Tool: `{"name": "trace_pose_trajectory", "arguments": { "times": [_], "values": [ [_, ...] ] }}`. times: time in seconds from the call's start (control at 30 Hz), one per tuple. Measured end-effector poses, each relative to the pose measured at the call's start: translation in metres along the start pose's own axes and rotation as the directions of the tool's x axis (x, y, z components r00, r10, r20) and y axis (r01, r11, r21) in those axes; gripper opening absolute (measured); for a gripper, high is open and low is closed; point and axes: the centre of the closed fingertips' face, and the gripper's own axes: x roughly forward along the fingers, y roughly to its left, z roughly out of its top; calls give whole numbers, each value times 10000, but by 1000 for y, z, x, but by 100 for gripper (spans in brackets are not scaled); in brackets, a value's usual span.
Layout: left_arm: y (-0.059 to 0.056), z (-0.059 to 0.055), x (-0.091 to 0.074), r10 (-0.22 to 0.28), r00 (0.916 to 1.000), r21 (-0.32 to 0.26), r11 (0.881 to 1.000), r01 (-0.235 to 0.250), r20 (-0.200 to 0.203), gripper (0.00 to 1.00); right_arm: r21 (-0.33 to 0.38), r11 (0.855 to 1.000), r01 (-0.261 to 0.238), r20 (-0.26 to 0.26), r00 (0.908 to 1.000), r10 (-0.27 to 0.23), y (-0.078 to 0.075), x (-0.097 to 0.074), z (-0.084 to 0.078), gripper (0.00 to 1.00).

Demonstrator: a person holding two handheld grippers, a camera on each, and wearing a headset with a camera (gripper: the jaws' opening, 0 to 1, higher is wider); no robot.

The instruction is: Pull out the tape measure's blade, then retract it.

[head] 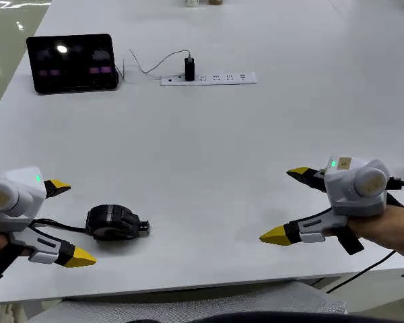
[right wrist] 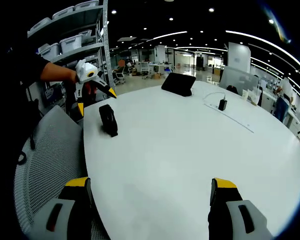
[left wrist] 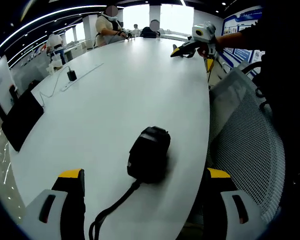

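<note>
One tape measure (head: 114, 222), seemingly wound in, is lying before the left gripper (head: 77, 222); it and the right gripper (head: 279, 204) are gaping.

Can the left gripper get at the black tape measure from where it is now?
Probably yes. The left gripper is open, and the black, rounded tape measure lies just ahead of its jaws on the white table, with nothing standing between them.
</note>
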Motion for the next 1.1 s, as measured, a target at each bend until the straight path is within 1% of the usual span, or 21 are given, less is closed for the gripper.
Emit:
{"name": "trace_pose_trajectory", "arguments": {
  "times": [0.17,0.3,0.37,0.43,0.53,0.67,0.77,0.87,0.9,0.97,1.03,1.1],
  "values": [
    [-2,4,5,-225,9997,292,9993,229,-134,95,-332,9990,-285,-187,9994,279,4,10,3,99],
    [-5,8,10,-424,9987,640,9970,442,-287,93,-626,9965,-548,-283,9982,532,8,20,5,99],
    [-6,8,12,-536,9976,974,9936,577,-438,91,-859,9938,-710,-418,9968,676,13,25,4,99],
    [-10,9,14,-752,9956,1230,9890,816,-557,91,-1133,9897,-872,-605,9949,808,18,29,1,99],
    [-10,11,15,-778,9945,1507,9847,876,-702,87,-1266,9859,-1092,-772,9920,999,24,34,-1,99],
    [-9,16,17,-845,9941,1645,9818,948,-683,86,-1328,9826,-1298,-804,9895,1199,29,41,2,99],
    [-9,17,21,-881,9929,1795,9785,1013,-799,84,-1306,9812,-1423,-777,9881,1329,31,48,5,99],
    [-10,20,24,-902,9926,1818,9778,1038,-815,80,-1307,9792,-1549,-757,9864,1460,35,55,9,99],
    [-9,21,25,-862,9929,1922,9762,1006,-822,79,-1314,9786,-1581,-755,9859,1492,36,56,10,99],
    [-9,22,27,-891,9918,1957,9750,1055,-911,77,-1345,9771,-1650,-742,9849,1562,39,61,12,99],
    [-12,23,29,-1030,9900,1984,9727,1206,-967,77,-1389,9761,-1670,-708,9848,1584,40,66,15,99],
    [-14,20,32,-1138,9869,2093,9684,1359,-1143,76,-1552,9748,-1605,-657,9862,1520,41,71,18,99]
  ]
}}
